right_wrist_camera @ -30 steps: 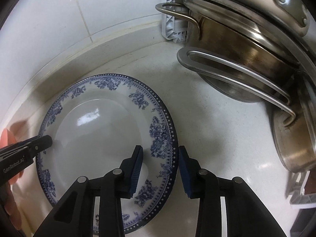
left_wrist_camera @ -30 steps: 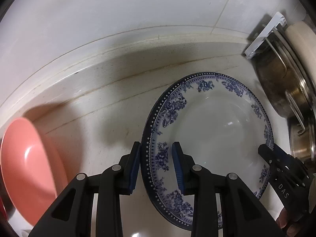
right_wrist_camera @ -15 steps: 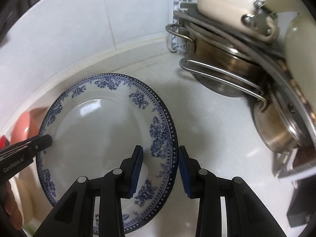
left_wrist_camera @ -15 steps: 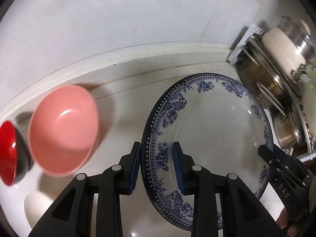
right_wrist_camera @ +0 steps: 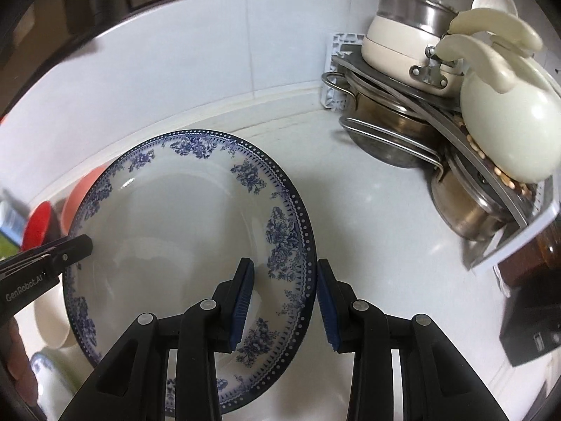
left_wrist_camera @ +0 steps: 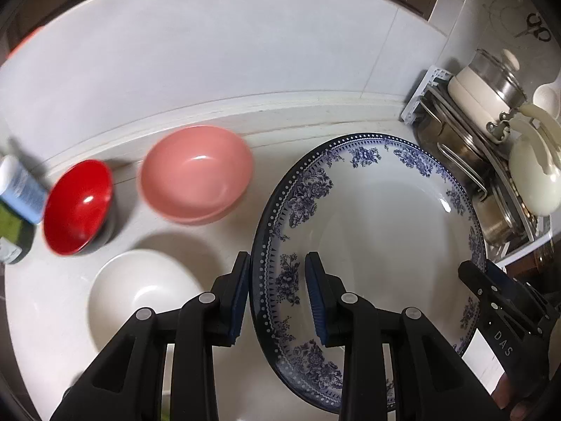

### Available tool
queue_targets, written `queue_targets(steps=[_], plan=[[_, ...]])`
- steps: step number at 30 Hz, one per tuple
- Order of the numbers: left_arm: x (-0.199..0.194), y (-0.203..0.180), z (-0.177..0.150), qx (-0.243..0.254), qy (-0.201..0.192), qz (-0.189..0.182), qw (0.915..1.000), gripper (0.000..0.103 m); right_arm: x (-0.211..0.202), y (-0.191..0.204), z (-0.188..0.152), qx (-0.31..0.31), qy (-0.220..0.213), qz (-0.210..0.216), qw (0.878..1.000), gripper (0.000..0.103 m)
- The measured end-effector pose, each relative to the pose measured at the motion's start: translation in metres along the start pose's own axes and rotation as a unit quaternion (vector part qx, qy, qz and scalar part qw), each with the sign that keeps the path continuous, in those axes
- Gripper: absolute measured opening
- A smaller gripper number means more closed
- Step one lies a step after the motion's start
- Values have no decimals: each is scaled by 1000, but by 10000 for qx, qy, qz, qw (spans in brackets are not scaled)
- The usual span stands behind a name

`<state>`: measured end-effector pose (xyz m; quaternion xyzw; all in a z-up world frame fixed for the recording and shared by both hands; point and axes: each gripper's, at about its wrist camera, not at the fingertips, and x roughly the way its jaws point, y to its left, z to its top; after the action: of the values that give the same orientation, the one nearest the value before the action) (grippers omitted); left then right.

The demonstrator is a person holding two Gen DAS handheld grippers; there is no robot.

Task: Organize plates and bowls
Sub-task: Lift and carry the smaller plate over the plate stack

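Observation:
A blue-and-white floral plate is held in the air above the white counter, gripped on opposite rims. My left gripper is shut on its left rim. My right gripper is shut on its right rim; the right gripper also shows at the lower right of the left wrist view. On the counter to the left sit a pink bowl, a red bowl and a white bowl.
A rack of steel pots with a cream pot and a cream kettle stands in the right corner. A bottle with a blue label stands at the far left. A tiled wall runs behind the counter.
Both grippers have risen and drawn back with the plate. The bowls on the left and the upper pots on the right have come into view.

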<state>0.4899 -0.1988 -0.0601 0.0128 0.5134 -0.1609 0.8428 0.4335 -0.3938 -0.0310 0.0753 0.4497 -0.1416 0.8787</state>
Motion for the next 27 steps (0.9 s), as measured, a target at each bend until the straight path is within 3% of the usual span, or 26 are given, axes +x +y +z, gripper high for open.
queue_targets(steps=[11, 27], plan=[[-57, 46, -46, -268, -220, 130, 9993, 32, -49, 32, -42, -121, -184, 197, 9996, 37], [-119, 139, -123, -1171, -415, 516, 9909, 32, -99, 113, -89, -780, -402, 676, 9939, 37]])
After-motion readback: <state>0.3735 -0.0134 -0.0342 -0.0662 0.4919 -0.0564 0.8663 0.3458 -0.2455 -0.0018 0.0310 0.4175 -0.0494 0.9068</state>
